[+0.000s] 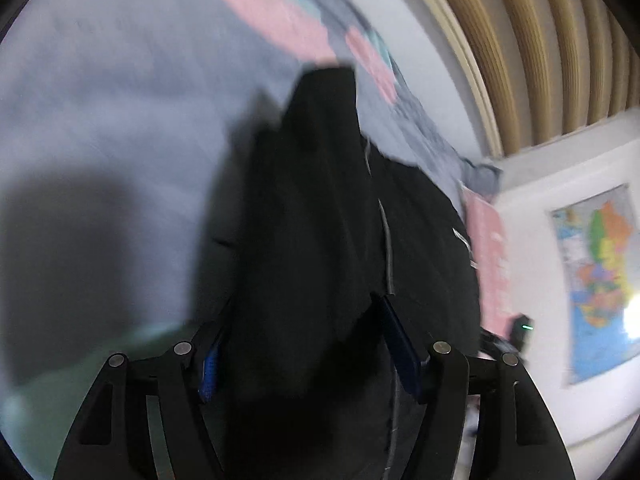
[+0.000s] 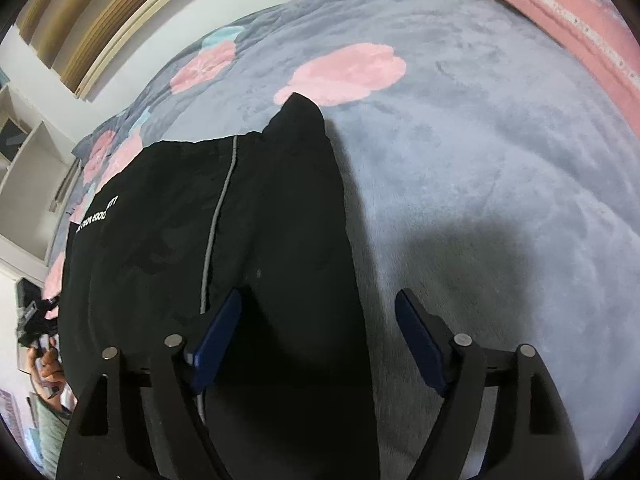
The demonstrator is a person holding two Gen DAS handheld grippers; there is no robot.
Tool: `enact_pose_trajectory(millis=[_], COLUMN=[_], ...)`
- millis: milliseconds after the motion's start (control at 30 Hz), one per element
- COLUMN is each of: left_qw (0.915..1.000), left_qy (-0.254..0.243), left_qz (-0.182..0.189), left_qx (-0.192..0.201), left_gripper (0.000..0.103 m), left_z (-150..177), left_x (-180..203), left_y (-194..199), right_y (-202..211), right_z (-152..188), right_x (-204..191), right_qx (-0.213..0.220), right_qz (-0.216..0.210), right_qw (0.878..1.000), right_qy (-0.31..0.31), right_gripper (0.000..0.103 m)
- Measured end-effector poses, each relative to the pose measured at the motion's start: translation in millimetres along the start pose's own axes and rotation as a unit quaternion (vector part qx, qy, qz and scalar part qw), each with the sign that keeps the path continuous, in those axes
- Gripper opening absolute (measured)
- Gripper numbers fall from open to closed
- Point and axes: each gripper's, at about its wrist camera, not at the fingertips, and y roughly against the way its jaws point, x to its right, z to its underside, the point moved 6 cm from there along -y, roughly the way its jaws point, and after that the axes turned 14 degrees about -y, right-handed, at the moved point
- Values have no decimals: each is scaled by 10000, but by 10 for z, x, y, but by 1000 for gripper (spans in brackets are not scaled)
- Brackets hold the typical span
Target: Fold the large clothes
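On my left side, the left gripper (image 1: 308, 344) is spread, with a fold of the black jacket (image 2: 208, 240) between its pads, which do not seem to press it. The jacket lies on the grey flowered blanket (image 2: 460, 152) of the bed. The right gripper (image 2: 320, 340) is spread also, above the folded sleeve (image 2: 300, 168). I fear cloth catches a pad and drags the fold open.

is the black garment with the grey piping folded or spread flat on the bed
Partly folded: black garment lies on the grey blanket with a sleeve-like flap doubled over its right side.
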Motion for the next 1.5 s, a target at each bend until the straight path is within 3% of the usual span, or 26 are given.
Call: enact_pose_trajectory(millis=[233, 267, 300, 400, 500, 567, 600, 633, 700, 767, 800, 867, 933, 1000, 1100, 1200, 1400, 1500], left_qw=[9997, 9998, 9999, 9992, 9993, 9995, 9996, 9997, 9995, 9993, 9992, 9976, 9907, 9857, 9854, 9845, 9728, 9694], left_qy=[183, 111, -12, -369, -375, -304, -241, -160, -21, -41, -104, -414, -996, -1319, -1458, -1529, -2042, -2161], left_qz=[-8, -79, -137, -182, -82, -88, -66, -12, 78, 29, -46, -460, -913, -1046, -788, -474, -401, -352], left_qx=[-190, -160, -100, 3, -2, -95, -140, -200, -303, -373, -392, -316, -178, 3, 391, 714, 1017, 1111], left_gripper=[69, 66, 56, 39, 39, 44, 49, 52, 60, 61, 61, 59, 46, 27, 21, 19, 19, 19], left_z=[-92, -100, -111, -104, -124, -155, -162, -174, -167, -190, -189, -202, -165, -131, -98, -45, 268, 512], left_x=[3, 26, 49, 163, 179, 144, 117, 91, 42, 50, 68, 162, 343, 525, 798, 1101, 1809, 2077], left_y=[-190, -200, -194, -138, -118, -168, -186, -217, -271, -344, -368, -366, -298, -187, 96, 376, 1086, 1421], right_y=[-303, -307, -299, -240, -203, -265, -308, -367, -425, -469, -481, -467, -411, -292, 5, 431, 1387, 1881], right_z=[-61, -60, -58, -19, -1, -23, -25, -28, -30, 1, 33, 113, 128, 147, 203, 316, 837, 1122], right_x=[157, 148, 134, 32, -10, 30, 65, 86, 73, -49, -113, -279, -352, -397, -511, -724, -1087, -1147], right_qx=[-608, -616, -603, -761, -774, -844, -888, -1009, -1138, -1187, -1210, -1345, -1205, -1069, -767, -442, 90, 205], right_qz=[-997, -1026, -1035, -1395, -1346, -1295, -1232, -1377, -1616, -1650, -1646, -1933, -1774, -1839, -2014, -2131, -1832, -1885], right_qw=[9906, 9905, 9908, 9865, 9877, 9875, 9876, 9840, 9789, 9786, 9787, 9719, 9766, 9769, 9758, 9745, 9763, 9751], right_qy=[-709, -679, -623, -403, -173, -297, -399, -505, -524, -313, -205, -9, 159, 209, 366, 545, 1152, 1147], right_gripper=[88, 88, 87, 58, 57, 65, 83, 88, 92, 92, 91, 64, 58, 47, 38, 33, 29, 29])
